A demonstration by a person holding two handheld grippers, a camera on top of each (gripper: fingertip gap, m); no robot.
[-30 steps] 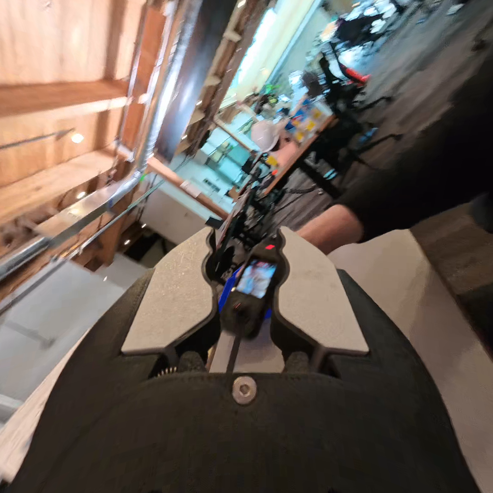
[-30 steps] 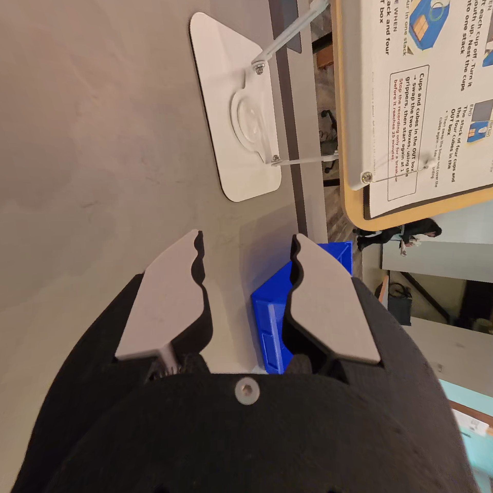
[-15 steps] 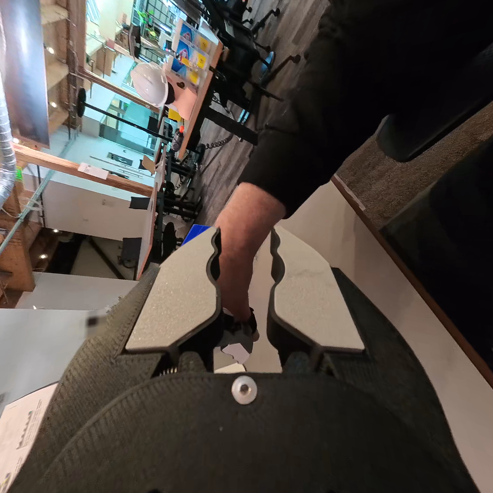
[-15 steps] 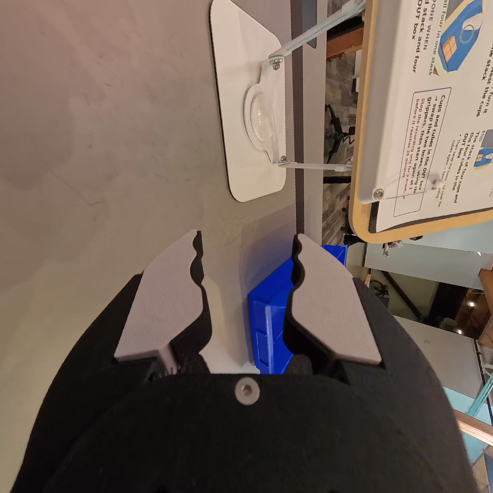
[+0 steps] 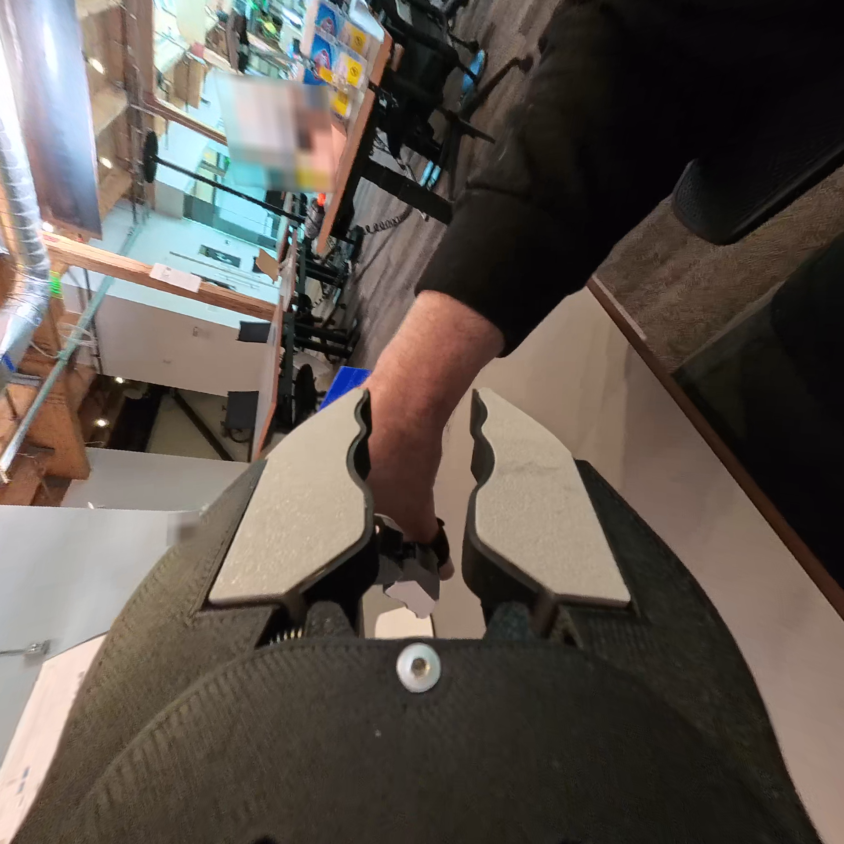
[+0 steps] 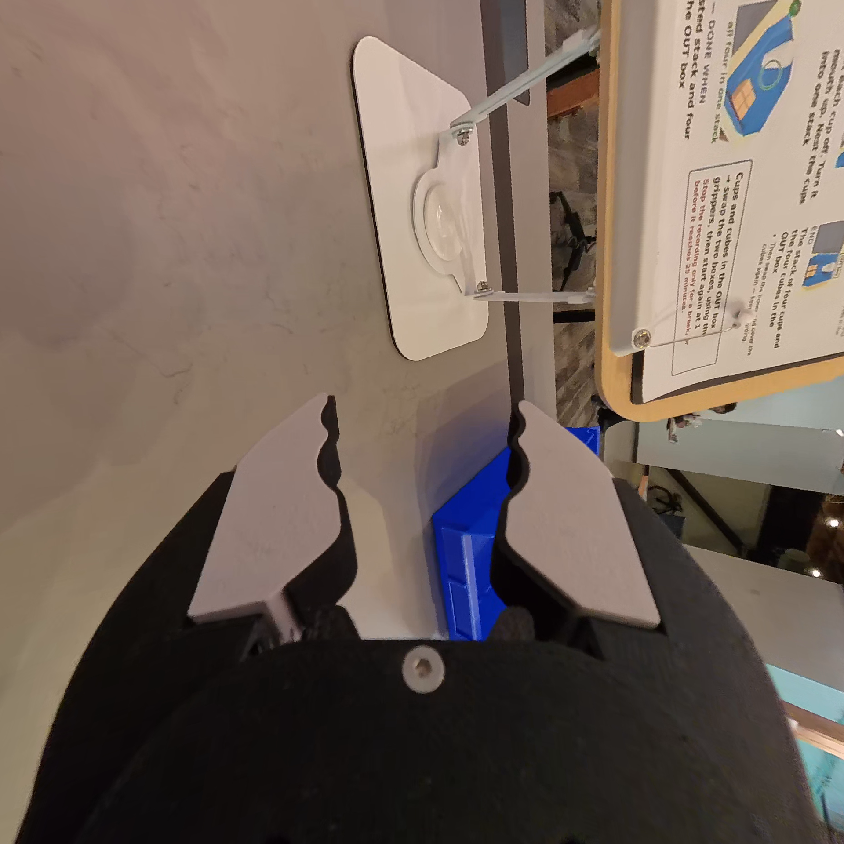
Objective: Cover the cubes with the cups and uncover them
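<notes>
Barely shifted, right hand-held gripper (image 6: 422,411) gapes beside blue box (image 6: 470,548)

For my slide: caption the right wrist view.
Open right gripper over grey table, blue box and white stand base ahead.

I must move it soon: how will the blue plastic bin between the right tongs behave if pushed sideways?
The blue plastic bin looks rigid, with moulded ribs, so it should not flex. On the smooth table it will probably slide, not tip. Its contents are hidden, so weight is uncertain.
</notes>
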